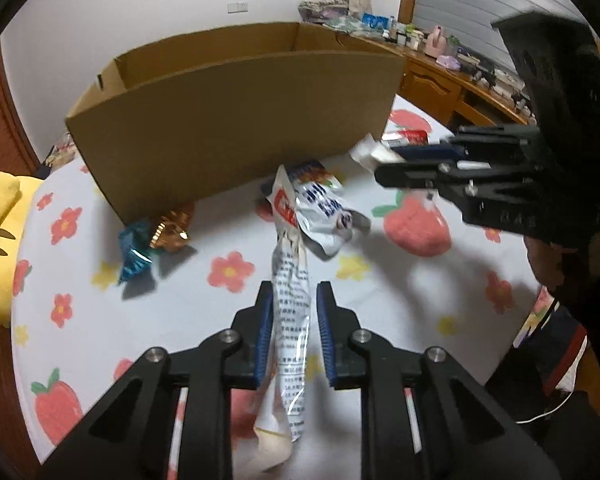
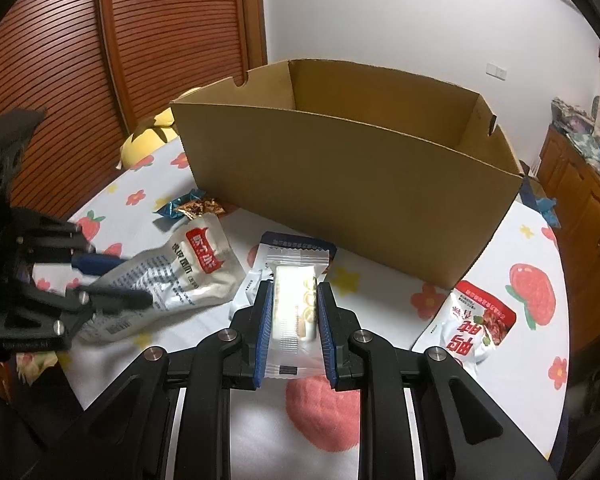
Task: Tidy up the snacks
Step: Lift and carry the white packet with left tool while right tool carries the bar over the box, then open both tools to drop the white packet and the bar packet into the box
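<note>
The left gripper jaws are clamped on one silver pouch; the right gripper jaws pinch one clear-wrapped bar. Beyond lie one red-topped pouch, two foil candies, then one open cardboard box on the flowered surface.

One open brown cardboard box fills the centre of the frame. Five snack packs show around it: one silver pouch with a red label, one clear-wrapped pale bar, one white packet with a dark blue top edge, one red-and-white pouch at lower right, and one blue-and-gold foil wrapper. One yellow plush toy lies at left.
</note>
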A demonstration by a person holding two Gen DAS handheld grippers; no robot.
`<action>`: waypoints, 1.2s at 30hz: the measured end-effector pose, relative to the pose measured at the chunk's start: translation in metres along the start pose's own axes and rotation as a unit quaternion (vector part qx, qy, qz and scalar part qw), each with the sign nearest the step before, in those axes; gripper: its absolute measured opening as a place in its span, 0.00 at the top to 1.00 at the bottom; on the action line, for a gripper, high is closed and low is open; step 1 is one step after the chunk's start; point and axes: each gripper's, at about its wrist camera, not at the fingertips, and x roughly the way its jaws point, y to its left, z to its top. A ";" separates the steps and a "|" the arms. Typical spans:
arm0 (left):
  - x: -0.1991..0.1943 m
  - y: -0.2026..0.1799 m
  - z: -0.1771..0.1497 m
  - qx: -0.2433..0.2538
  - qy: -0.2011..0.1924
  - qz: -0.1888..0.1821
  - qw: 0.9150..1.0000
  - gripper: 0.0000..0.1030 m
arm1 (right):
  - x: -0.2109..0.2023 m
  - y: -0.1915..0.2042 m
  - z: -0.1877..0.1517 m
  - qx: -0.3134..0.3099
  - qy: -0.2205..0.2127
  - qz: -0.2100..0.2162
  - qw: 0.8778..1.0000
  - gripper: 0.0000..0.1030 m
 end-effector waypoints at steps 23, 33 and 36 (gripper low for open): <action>-0.067 0.017 0.028 -0.033 -0.091 -0.016 0.995 0.84 | -0.036 -0.006 0.026 0.001 -0.047 -0.004 0.999 0.81; -0.110 0.045 0.117 -0.032 -0.170 0.006 0.985 0.84 | -0.052 -0.033 0.094 -0.004 -0.101 -0.015 0.995 0.81; -0.107 0.053 0.143 -0.029 -0.177 0.016 0.984 0.84 | -0.044 -0.044 0.112 -0.003 -0.105 -0.022 0.994 0.81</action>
